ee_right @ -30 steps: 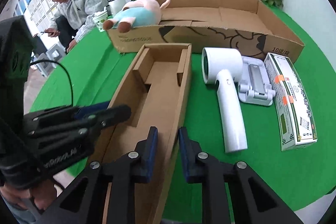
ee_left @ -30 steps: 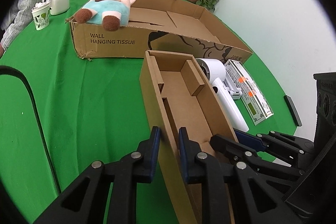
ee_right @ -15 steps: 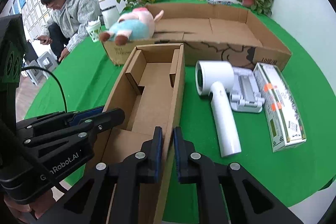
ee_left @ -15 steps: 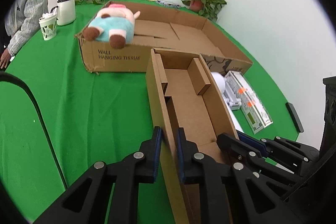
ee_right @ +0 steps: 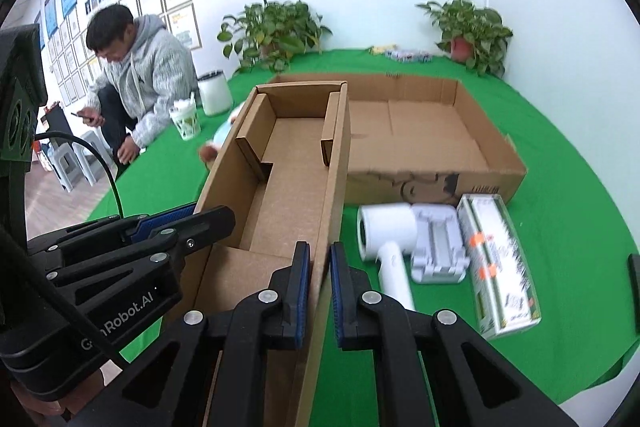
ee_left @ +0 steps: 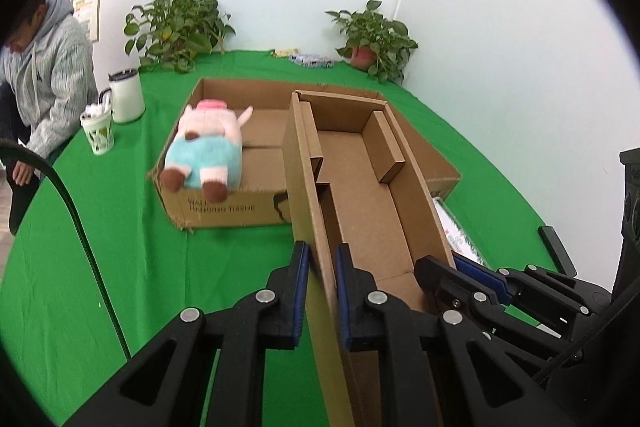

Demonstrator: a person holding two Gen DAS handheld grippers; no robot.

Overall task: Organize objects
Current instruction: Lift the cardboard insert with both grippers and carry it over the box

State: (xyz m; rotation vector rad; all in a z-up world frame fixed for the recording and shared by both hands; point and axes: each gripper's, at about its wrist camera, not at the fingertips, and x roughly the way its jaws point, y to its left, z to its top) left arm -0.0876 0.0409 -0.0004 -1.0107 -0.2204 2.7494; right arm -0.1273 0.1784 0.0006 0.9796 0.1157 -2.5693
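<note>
A long narrow cardboard box (ee_left: 360, 195) (ee_right: 288, 167), open on top with inner flaps, hangs above the green table. My left gripper (ee_left: 322, 291) is shut on its left wall, and my right gripper (ee_right: 319, 287) is shut on its right wall. Behind it lies a big shallow cardboard box (ee_left: 260, 203) (ee_right: 432, 135) with a plush pig (ee_left: 206, 151) on its near left rim. A white hair dryer (ee_right: 386, 239), a pale grey stand (ee_right: 438, 247) and a white-green carton (ee_right: 498, 267) lie on the cloth to the right.
A white jug (ee_left: 126, 95) and a paper cup (ee_left: 98, 131) stand at the table's left edge, where a person in a grey hoodie (ee_right: 148, 83) sits. Two potted plants (ee_left: 176, 27) (ee_left: 376, 43) stand at the back. A dark flat object (ee_left: 554, 247) lies far right.
Both grippers closed onto the narrow box's walls and lifted it off the table. The views rose and tilted up, so the big box and wall now show more.
</note>
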